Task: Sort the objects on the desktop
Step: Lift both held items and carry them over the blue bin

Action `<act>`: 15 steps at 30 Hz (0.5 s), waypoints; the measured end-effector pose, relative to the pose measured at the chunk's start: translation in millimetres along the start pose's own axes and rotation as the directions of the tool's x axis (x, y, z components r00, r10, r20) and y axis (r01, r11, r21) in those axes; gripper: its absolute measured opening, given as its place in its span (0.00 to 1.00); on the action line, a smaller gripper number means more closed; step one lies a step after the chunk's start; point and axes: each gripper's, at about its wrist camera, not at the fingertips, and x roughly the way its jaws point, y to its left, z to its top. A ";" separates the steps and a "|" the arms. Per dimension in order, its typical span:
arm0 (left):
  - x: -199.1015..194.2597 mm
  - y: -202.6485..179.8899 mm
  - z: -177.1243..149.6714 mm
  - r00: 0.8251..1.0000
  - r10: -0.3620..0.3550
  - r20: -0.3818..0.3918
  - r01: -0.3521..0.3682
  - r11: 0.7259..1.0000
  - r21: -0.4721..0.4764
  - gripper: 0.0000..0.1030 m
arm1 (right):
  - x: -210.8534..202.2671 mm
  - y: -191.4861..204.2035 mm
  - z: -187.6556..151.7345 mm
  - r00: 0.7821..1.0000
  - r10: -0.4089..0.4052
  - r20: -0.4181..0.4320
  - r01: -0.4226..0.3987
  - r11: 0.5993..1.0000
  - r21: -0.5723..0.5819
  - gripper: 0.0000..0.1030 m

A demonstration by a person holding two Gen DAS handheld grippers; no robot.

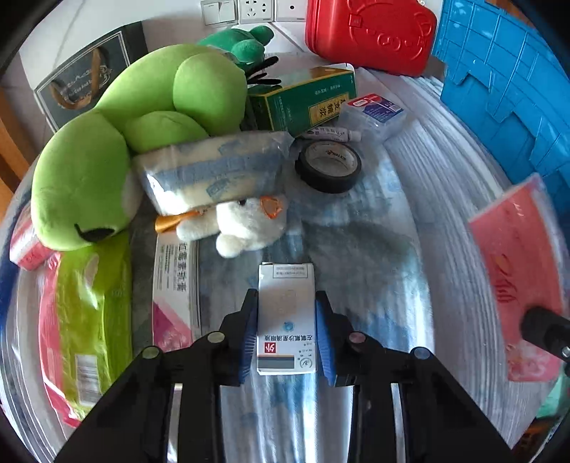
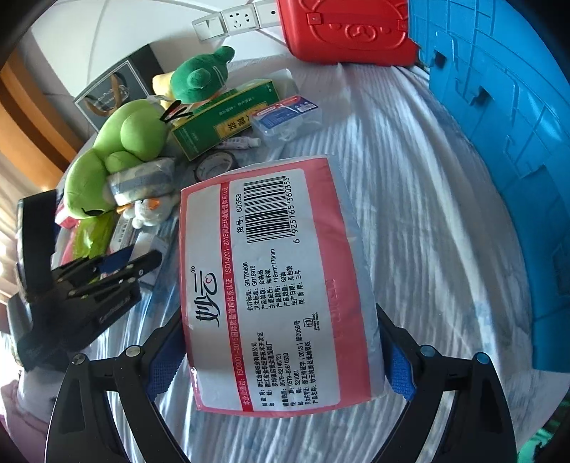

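A small white carton (image 1: 286, 320) sits pinched in the left tongs (image 1: 286, 333); right tongs (image 2: 281, 359) clamp a glossy tissue pack (image 2: 278, 285).

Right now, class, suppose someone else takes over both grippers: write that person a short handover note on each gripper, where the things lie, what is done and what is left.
Left gripper: shut on the small white medicine box, held over the table.
Right gripper: shut on the pink tissue pack, held above the white cloth.
Still in the pile: green plush, white plush, green carton, black tape roll, small tube, clear floss box.
Blue crate and red case stand at the back.
Done: two items picked up.
Left: place both, then sort the pile.
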 end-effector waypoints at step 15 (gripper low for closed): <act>-167.5 -10.0 -1.9 0.936 0.038 0.349 -0.028 0.999 -0.033 0.29 | -84.3 46.6 16.3 0.977 0.044 0.208 -0.025 0.996 -0.090 0.91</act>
